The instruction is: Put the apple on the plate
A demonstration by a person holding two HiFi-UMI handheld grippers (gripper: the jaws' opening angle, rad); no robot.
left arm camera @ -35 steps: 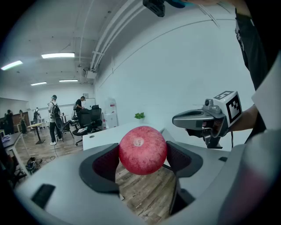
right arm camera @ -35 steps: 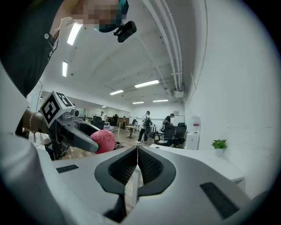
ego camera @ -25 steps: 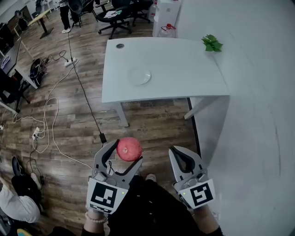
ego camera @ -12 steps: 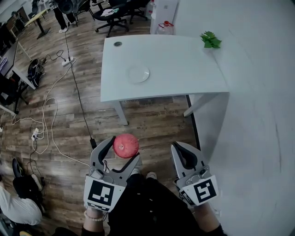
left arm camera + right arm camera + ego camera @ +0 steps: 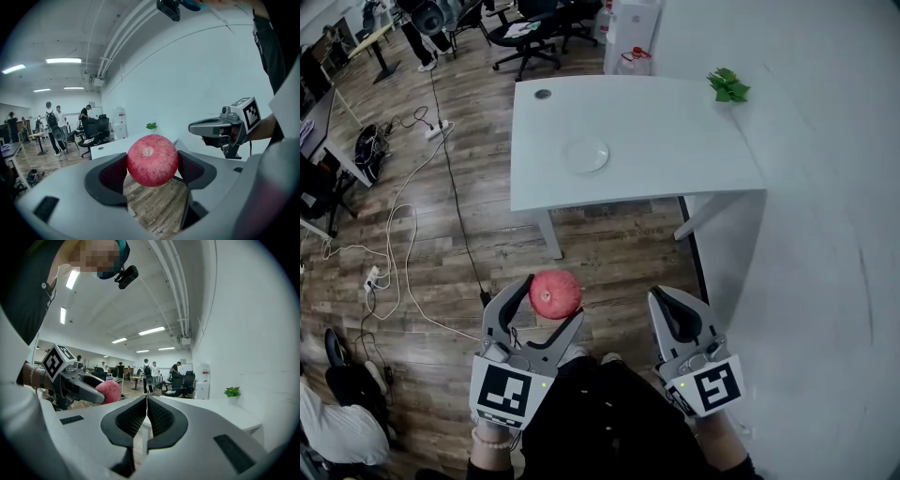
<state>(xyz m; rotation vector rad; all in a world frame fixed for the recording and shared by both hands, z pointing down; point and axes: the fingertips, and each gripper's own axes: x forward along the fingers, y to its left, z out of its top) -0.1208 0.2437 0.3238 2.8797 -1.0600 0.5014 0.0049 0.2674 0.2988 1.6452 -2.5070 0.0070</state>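
Observation:
A red apple (image 5: 555, 293) (image 5: 152, 160) is clamped between the jaws of my left gripper (image 5: 544, 302), held in the air over the wooden floor, well short of the white table (image 5: 675, 141). The same apple (image 5: 108, 391) shows at the left of the right gripper view. A small white plate (image 5: 585, 155) lies on the table, left of its middle. My right gripper (image 5: 671, 307) hangs beside the left one with its jaws pressed together and nothing between them.
A small green plant (image 5: 728, 87) stands at the table's far right corner. A white wall (image 5: 825, 234) runs along the right. Cables (image 5: 403, 234) trail over the floor at the left. Office chairs (image 5: 530, 33) and people stand far behind the table.
The table has slid slightly in the head view as I shift. The left gripper drifted a little left with the apple still held. The right gripper stayed shut.

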